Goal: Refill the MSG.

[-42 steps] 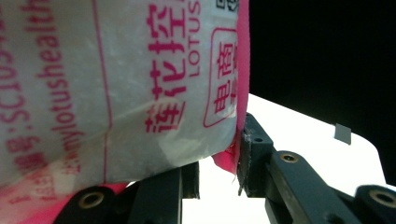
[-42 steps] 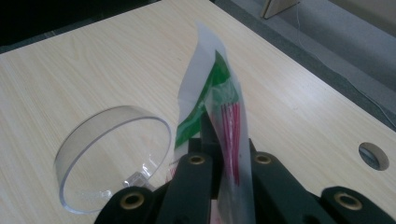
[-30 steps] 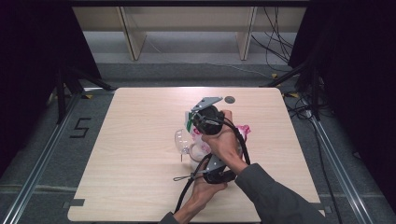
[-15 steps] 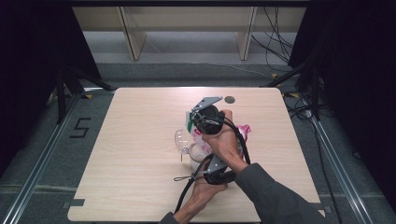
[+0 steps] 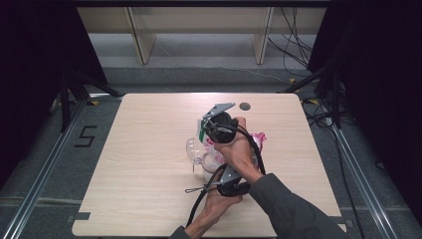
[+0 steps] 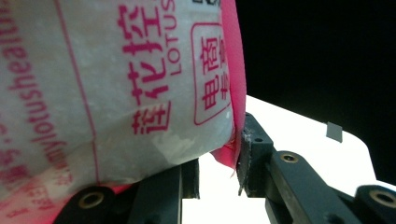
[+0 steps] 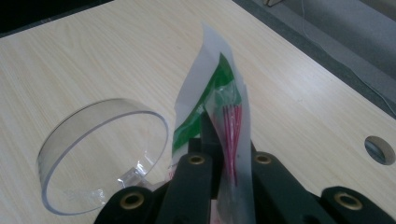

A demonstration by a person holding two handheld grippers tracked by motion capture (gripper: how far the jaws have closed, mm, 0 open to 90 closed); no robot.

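A white plastic bag with pink print [image 6: 116, 84] is held above the light wooden table [image 5: 149, 189]. My left gripper [image 6: 217, 158] is shut on its lower pink edge, the pads pinching the corner. In the high view the left gripper [image 5: 222, 172] sits low under the crossed right forearm. My right gripper [image 7: 224, 140] is shut on a thin white bag edge [image 7: 219, 88] with a green stripe and red print. From above, the right gripper [image 5: 203, 133] points left, and pink bag [image 5: 258, 140] shows beside the hand. A clear plastic cup [image 7: 102, 154] lies on its side, also seen as the cup [image 5: 195, 149].
A round cable hole [image 5: 244, 106] sits near the table's far edge, and the same hole [image 7: 379, 150] shows at the right. Black cables [image 5: 199, 204] trail toward the near edge. Dark curtains flank the table, with shelving legs behind.
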